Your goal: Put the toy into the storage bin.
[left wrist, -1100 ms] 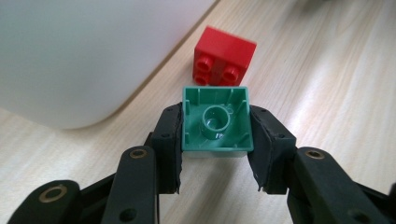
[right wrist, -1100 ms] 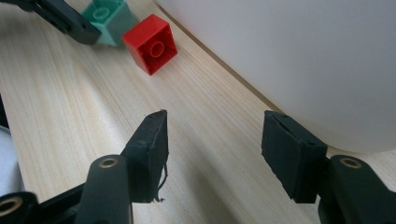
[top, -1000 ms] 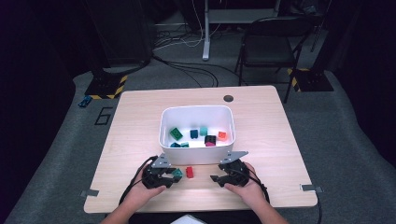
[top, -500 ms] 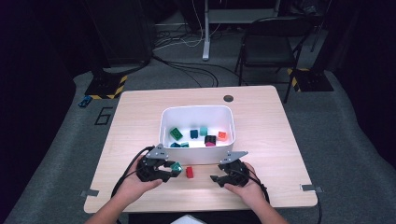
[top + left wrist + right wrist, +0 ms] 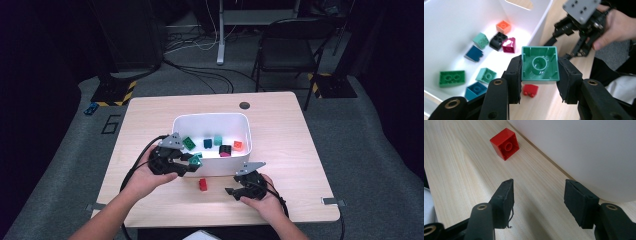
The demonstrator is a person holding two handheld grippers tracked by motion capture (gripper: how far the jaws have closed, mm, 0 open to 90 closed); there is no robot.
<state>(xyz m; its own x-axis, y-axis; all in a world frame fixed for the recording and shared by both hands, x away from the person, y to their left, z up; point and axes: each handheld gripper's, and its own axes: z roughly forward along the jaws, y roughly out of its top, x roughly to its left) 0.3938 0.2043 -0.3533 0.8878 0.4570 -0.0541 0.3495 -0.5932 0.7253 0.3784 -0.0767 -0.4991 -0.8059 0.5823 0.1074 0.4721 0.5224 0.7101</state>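
Meanwhile the left gripper (image 5: 191,162) has lifted off the table to the near rim of the white bin (image 5: 245,125), its jaws clamped on a green brick (image 5: 539,64) — hollow underside up in the left gripper view, over the blocks inside. The right gripper (image 5: 537,200) rests low on the table (image 5: 150,120), jaws apart and empty, by the red brick (image 5: 505,143)

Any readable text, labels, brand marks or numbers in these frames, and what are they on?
None can be read.
Green brick in the left gripper: hollow underside faces the camera, no lettering.
Red brick on the table: no lettering legible.
Bricks in the white bin: stud marks too small to read.
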